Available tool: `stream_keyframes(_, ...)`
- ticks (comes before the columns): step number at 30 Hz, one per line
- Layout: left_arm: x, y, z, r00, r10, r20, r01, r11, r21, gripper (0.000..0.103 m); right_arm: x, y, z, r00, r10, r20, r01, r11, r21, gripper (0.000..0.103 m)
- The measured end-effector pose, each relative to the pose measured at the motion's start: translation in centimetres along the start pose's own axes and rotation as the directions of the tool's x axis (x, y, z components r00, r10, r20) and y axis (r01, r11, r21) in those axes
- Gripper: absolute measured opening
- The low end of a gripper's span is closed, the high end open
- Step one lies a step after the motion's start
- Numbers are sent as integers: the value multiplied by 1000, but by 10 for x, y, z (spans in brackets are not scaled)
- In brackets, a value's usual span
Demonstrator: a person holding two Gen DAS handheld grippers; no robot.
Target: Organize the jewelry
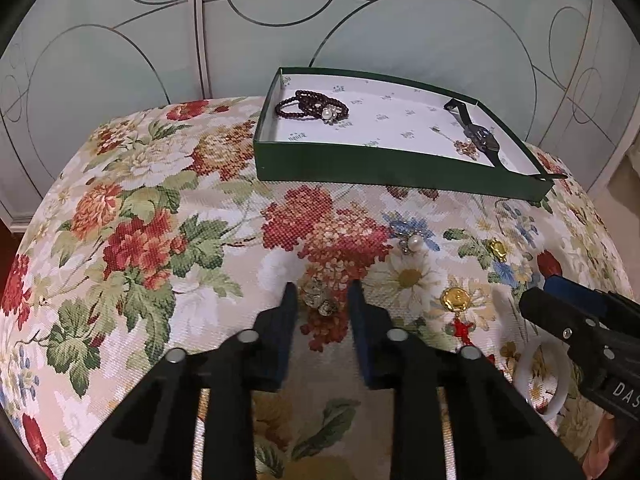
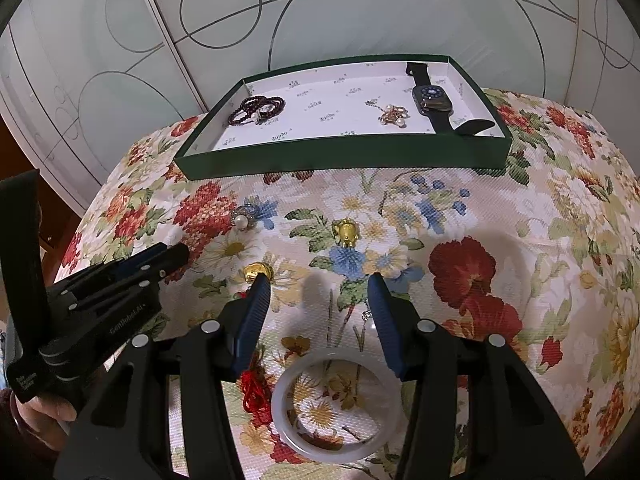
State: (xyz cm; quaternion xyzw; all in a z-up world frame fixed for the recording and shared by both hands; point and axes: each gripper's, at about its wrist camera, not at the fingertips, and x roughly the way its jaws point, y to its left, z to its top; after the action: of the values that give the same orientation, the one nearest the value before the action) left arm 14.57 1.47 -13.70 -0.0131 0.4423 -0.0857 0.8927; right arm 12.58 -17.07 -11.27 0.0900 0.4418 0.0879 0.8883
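A green tray (image 1: 360,168) (image 2: 340,160) at the back of the floral cloth holds a dark bead bracelet (image 1: 310,106) (image 2: 256,109), a gold pearl piece (image 1: 466,148) (image 2: 394,115) and a black watch (image 1: 482,138) (image 2: 434,102). My left gripper (image 1: 322,294) is open, its fingers on either side of a small metallic piece (image 1: 320,298) on the cloth. My right gripper (image 2: 318,282) is open above the cloth, just beyond a white bangle (image 2: 334,404) (image 1: 538,380). A pearl brooch (image 1: 412,242) (image 2: 242,218), a gold charm (image 1: 498,250) (image 2: 347,232) and a gold pendant with red cord (image 1: 458,302) (image 2: 256,270) lie loose.
The floral cloth (image 1: 140,240) (image 2: 560,280) covers a rounded surface that drops off at left and right. Frosted glass doors (image 1: 120,60) with circle lines stand behind. The left gripper (image 2: 132,276) shows in the right wrist view, the right gripper (image 1: 580,328) in the left wrist view.
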Motion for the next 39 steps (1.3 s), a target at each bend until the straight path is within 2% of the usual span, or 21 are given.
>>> stream_keyframes(3, 0, 1, -1, 1000, 6, 2, -6, 1000, 6, 15, 2, 0, -1, 1000, 3, -3, -3, 1000, 0, 51)
stream_keyframes(11, -2, 0, 0, 1000, 12, 7, -13, 1000, 19, 12, 5, 8, -2, 1000, 8, -8, -8, 1000, -8, 51)
stream_keyframes(25, -6, 7, 1, 999, 36, 15, -36, 999, 8, 11, 30, 35, 1, 999, 3, -43, -5, 998, -55, 52)
stream_keyframes(31, -7, 14, 3, 999, 49, 17, -49, 999, 1, 11, 37, 48, 2, 998, -49, -35, 44, 991, -123, 54)
stream_keyframes(34, -7, 15, 2, 999, 50, 15, -50, 999, 1, 11, 38, 52, 0, 996, -93, -19, 89, 984, -157, 41)
stream_keyframes(36, -7, 15, 2, 999, 48, 13, -48, 999, 0, 11, 37, 51, -1, 994, -106, -10, 103, 979, -174, 22)
stream_keyframes(39, -6, 14, 1, 999, 45, 9, -45, 999, 2, 11, 36, 44, 0, 996, -85, -14, 82, 985, -154, 18)
